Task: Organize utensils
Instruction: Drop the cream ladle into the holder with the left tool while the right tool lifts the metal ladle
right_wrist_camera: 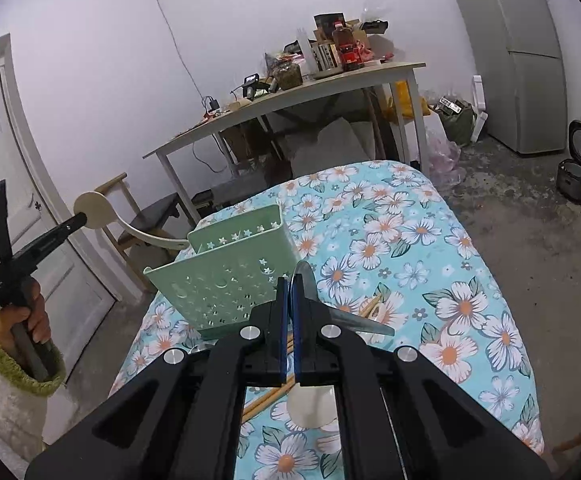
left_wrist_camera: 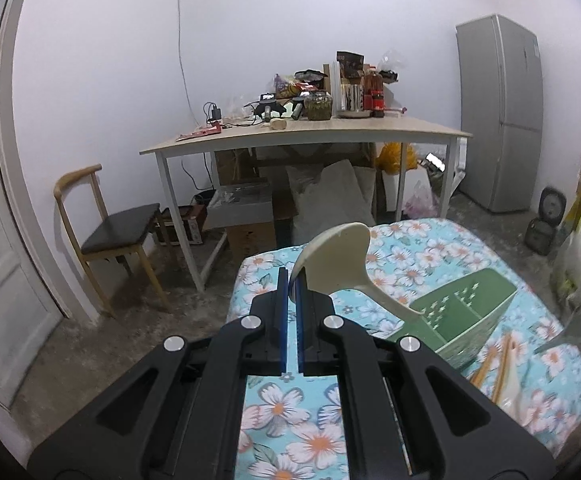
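Room: white walls, grey floor, wooden table (left_wrist_camera: 310, 132) crowded with jars and bottles, chair (left_wrist_camera: 106, 232) by a door, fridge (left_wrist_camera: 498, 112) in the corner.
Surface: flowered blue cloth (right_wrist_camera: 410, 240) lying over a low table.
Basket (right_wrist_camera: 226, 272): pale green, star-punched, standing on the cloth, split into compartments.
Left gripper (left_wrist_camera: 289, 280): pinching the rim of a cream ladle (left_wrist_camera: 338, 256) by its bowl, lifting it clear of the cloth, handle end dipping into the basket.
Right gripper (right_wrist_camera: 290, 292): clamping a metal spoon (right_wrist_camera: 330, 304) by its bowl, handle sticking out rightward, above the cloth.
Chopsticks (left_wrist_camera: 490, 364): lying on the cloth beside the basket, touching a cream spoon (left_wrist_camera: 514, 388).
Hand (right_wrist_camera: 30, 312): gripping the left tool's handle, green cuff showing.
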The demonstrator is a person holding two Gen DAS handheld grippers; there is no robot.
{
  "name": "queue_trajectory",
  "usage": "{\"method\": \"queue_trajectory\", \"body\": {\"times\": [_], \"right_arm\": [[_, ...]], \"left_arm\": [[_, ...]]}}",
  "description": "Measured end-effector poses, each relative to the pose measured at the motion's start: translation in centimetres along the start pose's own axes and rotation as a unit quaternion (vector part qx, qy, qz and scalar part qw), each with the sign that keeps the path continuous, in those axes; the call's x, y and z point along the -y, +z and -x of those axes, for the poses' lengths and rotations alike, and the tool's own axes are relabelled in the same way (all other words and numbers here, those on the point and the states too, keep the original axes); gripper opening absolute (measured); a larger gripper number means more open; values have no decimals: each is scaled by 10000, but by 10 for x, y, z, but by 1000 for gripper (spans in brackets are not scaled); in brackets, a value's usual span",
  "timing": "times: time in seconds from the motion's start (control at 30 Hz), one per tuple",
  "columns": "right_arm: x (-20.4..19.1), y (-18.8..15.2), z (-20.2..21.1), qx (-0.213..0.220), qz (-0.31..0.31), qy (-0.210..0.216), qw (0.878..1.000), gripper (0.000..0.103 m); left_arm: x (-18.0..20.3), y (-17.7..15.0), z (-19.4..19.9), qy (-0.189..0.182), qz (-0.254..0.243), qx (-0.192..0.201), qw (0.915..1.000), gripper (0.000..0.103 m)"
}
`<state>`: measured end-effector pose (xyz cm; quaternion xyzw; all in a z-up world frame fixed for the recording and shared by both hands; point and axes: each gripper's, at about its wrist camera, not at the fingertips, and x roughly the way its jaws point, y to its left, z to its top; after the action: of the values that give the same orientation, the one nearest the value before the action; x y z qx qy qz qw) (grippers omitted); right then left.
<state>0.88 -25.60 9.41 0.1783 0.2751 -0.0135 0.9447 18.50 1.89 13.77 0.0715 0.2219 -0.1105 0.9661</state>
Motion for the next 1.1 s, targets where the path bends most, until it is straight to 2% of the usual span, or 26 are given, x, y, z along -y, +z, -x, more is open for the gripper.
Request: {"method": "queue_trajectory", "body": {"times": [0.23,0.47,0.63,0.77,0.97,1.1], "right_arm": [[2,1,0,31,8,19,10000,2],[6,0,5,28,-102,56,9999,2],[3,4,12,131,-20,26,9999,2],[-2,13,17,241,71,84,9997,2],[-18,50,28,688,265,433,9963,2],[-35,85,37,1114,434,778,9898,2]], "left_arm": [[9,-1,-9,94,-434,-298,9986,3],[30,0,-31,-116,-741,-617,9953,6],[34,-3,-44,-522,-463,-803,9943,12],[31,-6,-40,-770,-160,-705,9944,24],[18,-14,-25,-837,167,-516,9950,40],[5,-30,-19,-799,430,-565,9943,50]]}}
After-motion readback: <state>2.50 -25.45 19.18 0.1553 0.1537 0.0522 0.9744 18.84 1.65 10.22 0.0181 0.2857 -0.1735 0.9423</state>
